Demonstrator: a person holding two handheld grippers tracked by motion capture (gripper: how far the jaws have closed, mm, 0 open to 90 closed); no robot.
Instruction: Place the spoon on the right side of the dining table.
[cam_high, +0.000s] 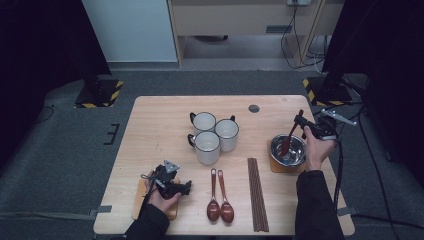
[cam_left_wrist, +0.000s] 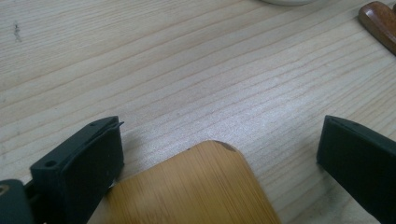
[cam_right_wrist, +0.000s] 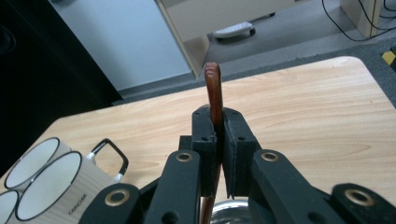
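My right gripper (cam_high: 301, 121) is shut on the handle of a dark red wooden spoon (cam_high: 286, 143), whose bowl end dips into a metal bowl (cam_high: 300, 155) on a wooden coaster (cam_high: 274, 168) at the table's right. In the right gripper view the spoon handle (cam_right_wrist: 213, 86) sticks up between the closed jaws of that gripper (cam_right_wrist: 217, 119), and the metal bowl's rim (cam_right_wrist: 229, 215) shows below. My left gripper (cam_high: 187, 187) rests open near the front left, over a second wooden coaster (cam_high: 139, 201). That coaster's corner (cam_left_wrist: 196, 186) lies between the wide jaws of the left gripper (cam_left_wrist: 222, 134), untouched.
Three white mugs (cam_high: 213, 135) stand clustered at the table's middle. Two wooden spoons (cam_high: 220, 201) lie side by side near the front edge, with a bundle of dark chopsticks (cam_high: 257, 195) to their right. A cable trails off the right gripper past the table edge.
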